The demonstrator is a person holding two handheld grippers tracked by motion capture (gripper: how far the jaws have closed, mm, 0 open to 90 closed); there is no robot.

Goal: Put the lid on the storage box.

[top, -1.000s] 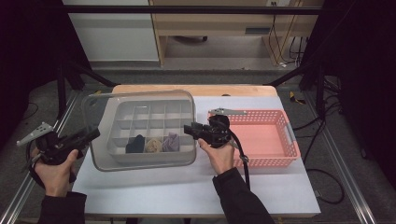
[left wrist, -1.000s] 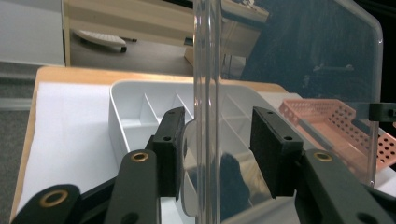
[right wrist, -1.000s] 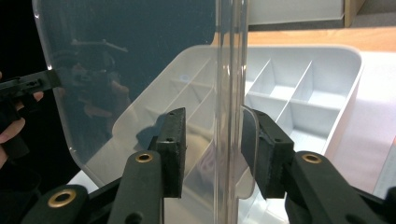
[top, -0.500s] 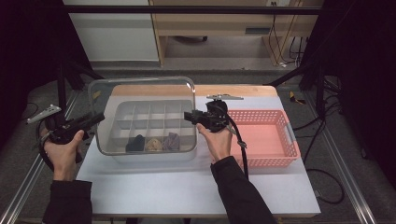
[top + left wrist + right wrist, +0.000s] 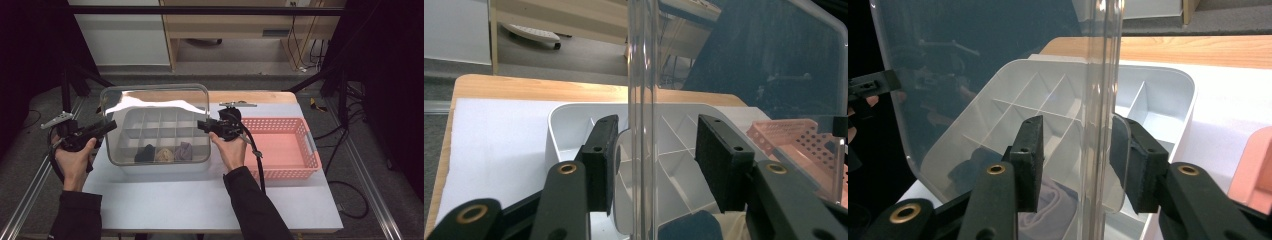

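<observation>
A white compartment box (image 5: pixel 165 166) sits on the table with a dark item (image 5: pixel 146 152), a beige item (image 5: pixel 163 155) and a purple cloth (image 5: pixel 184 150) in its front cells. Its clear lid (image 5: pixel 155 100) stands raised, nearly upright. My left gripper (image 5: pixel 111 126) is at the lid's left edge and my right gripper (image 5: pixel 201 125) at its right edge. Both sets of jaws have just been opening. In the left gripper view the lid's edge (image 5: pixel 642 75) runs between the pads (image 5: pixel 604 160) with a gap on each side. The right gripper view shows the lid's edge (image 5: pixel 1103 75) between the pads (image 5: pixel 1030 160), the left pad apart from it.
A pink perforated basket (image 5: pixel 311 150) stands right of the box, close behind my right hand. The white table top (image 5: pixel 190 200) stretches toward me in front of the box. Dark stand legs and metal rails flank the table.
The lid has swung up from a low tilt over the box to nearly upright. Both hands moved away from me with it, the left one also inward toward the box.
</observation>
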